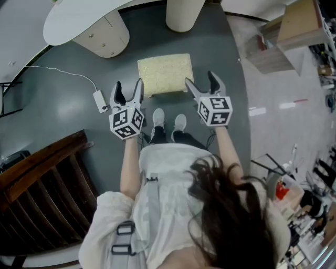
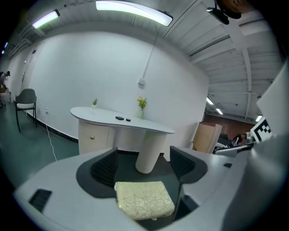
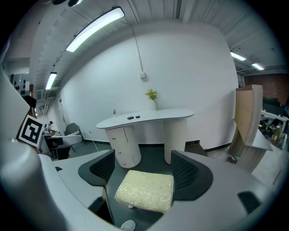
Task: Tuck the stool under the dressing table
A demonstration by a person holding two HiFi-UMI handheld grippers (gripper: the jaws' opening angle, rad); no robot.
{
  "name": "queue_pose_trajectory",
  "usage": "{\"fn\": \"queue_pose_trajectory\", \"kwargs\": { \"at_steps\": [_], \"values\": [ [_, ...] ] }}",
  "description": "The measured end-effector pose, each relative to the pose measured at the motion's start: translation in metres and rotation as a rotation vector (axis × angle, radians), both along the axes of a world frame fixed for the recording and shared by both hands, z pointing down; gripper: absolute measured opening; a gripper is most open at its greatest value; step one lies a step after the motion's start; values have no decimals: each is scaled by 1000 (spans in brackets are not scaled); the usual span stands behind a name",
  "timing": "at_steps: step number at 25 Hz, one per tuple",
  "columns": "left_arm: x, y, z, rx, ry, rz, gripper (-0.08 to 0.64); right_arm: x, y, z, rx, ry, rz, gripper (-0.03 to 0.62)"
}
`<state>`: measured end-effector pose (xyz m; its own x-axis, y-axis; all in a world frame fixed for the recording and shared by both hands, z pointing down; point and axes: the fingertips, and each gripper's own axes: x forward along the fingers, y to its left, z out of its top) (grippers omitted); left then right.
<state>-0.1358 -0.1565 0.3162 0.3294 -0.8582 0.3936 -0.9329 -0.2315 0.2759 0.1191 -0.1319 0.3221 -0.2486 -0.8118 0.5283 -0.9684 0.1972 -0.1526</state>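
A square stool with a pale yellow patterned cushion (image 1: 165,74) stands on the dark floor just in front of the person's feet. Beyond it is the white dressing table (image 1: 89,21), with a drawer pedestal on the left and a round column leg (image 1: 182,13) on the right. My left gripper (image 1: 127,93) hovers at the stool's near left corner, jaws wide apart and empty. My right gripper (image 1: 202,83) hovers at the near right corner, also open and empty. The stool (image 2: 144,200) shows between the left jaws, and the stool (image 3: 146,190) between the right jaws, without contact.
A dark wooden slatted chair (image 1: 44,181) stands at the lower left. A white cable and power adapter (image 1: 99,100) lie on the floor left of my left gripper. A small plant (image 3: 152,95) and small dark items sit on the tabletop. Cardboard boxes (image 1: 291,37) stand at the right.
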Motion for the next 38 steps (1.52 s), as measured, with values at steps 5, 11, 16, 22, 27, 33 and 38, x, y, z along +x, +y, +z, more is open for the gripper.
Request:
{"fn": "queue_pose_trajectory", "kwargs": {
  "at_steps": [5, 11, 16, 22, 27, 33, 38],
  "values": [
    [11, -28, 37, 43, -38, 55, 344, 12, -35, 41, -19, 18, -16, 373],
    [21, -42, 139, 28, -167, 112, 344, 27, -59, 146, -71, 85, -58, 373],
    [20, -27, 233, 2, -266, 203, 344, 27, -51, 248, -113, 154, -127, 373],
    [4, -4, 352, -68, -362, 299, 344, 34, -30, 350, -159, 243, -243, 373],
    [-10, 18, 428, -129, -346, 298, 344, 58, -11, 423, -219, 304, -207, 373],
    [-8, 49, 508, -258, -315, 356, 345, 64, 3, 448, -186, 111, -63, 373],
    [-8, 58, 549, -291, -369, 397, 345, 70, 12, 449, -124, 41, -37, 373]
  ]
}}
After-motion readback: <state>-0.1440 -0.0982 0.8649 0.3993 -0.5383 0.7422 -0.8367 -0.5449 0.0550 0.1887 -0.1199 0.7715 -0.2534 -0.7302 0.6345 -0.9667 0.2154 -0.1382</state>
